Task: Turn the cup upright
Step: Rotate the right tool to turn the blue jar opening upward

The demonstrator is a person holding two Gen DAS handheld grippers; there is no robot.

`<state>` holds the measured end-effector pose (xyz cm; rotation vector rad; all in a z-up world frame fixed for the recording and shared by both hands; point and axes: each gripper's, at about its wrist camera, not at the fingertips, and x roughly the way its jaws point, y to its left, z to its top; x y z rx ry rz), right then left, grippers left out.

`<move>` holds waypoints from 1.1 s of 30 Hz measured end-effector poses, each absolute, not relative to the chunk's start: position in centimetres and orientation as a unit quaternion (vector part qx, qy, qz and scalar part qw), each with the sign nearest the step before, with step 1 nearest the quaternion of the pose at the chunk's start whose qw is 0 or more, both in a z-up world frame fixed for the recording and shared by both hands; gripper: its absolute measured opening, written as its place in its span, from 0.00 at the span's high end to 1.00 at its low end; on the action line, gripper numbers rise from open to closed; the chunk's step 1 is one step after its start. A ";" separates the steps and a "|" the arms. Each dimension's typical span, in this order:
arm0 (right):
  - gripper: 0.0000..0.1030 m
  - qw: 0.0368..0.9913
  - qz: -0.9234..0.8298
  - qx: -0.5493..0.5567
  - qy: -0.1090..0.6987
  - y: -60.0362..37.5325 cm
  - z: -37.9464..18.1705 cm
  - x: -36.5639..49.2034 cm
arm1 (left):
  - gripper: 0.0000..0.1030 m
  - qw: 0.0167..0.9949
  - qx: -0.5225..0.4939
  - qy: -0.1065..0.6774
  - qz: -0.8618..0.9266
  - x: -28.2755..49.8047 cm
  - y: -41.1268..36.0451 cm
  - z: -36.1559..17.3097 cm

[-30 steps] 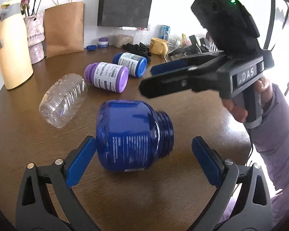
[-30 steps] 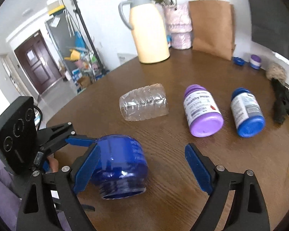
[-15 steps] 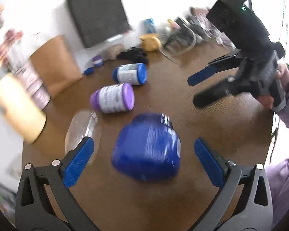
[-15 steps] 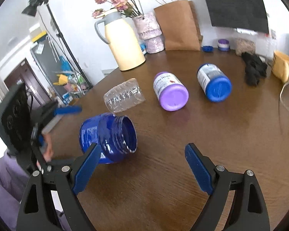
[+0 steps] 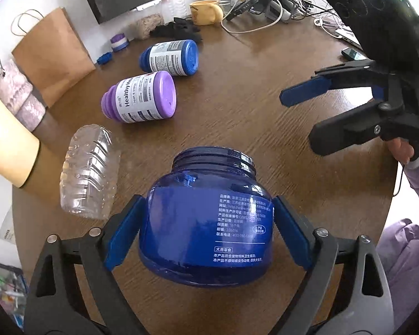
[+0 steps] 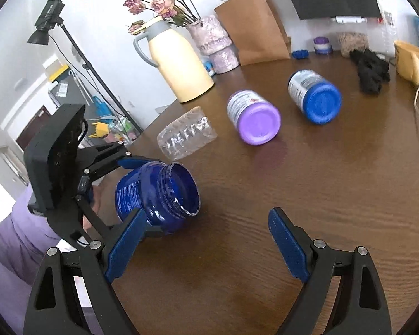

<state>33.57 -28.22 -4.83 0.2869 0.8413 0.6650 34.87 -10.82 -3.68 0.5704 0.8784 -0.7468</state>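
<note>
The cup is a dark blue translucent jar point(image 5: 206, 223) with a threaded open mouth. It lies on its side on the brown round table point(image 5: 251, 117), mouth pointing away from me. My left gripper point(image 5: 206, 231) is shut on the jar's body, one blue pad on each side. In the right wrist view the jar point(image 6: 156, 192) sits at the left, held by the left gripper point(image 6: 131, 187). My right gripper point(image 6: 206, 243) is open and empty, hovering over the table to the jar's right; it also shows in the left wrist view point(image 5: 301, 120).
A clear plastic bottle point(image 5: 89, 173), a purple-capped bottle point(image 5: 142, 97) and a blue-capped bottle point(image 5: 170, 57) lie on their sides behind the jar. A cream thermos point(image 6: 178, 61), vase, paper bag point(image 6: 251, 25), black gloves point(image 6: 371, 69), yellow mug and cables stand along the far edge.
My left gripper swung around behind the jar and shut on its body. The jar's mouth turned from pointing right to pointing away. My right gripper drew back to the right.
</note>
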 end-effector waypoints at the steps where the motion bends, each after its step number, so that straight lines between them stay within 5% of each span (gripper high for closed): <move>1: 0.11 0.848 0.317 0.144 0.399 -28.1 -5.0 33.5 | 0.15 0.808 0.259 0.406 -0.339 34.7 -10.9 -3.7; 17: 0.11 0.719 0.413 0.386 0.405 -26.5 -8.4 33.5 | 0.15 0.866 0.141 0.300 -0.374 29.2 -8.3 -1.1; 22: 0.34 0.702 0.413 0.429 0.392 -26.4 -9.0 34.0 | 0.15 0.866 0.129 0.305 -0.374 29.4 -8.0 -1.5; 33: 0.34 0.743 0.386 0.387 0.387 -25.7 -8.0 34.3 | 0.09 0.863 0.119 0.339 -0.356 30.9 -8.1 -2.6</move>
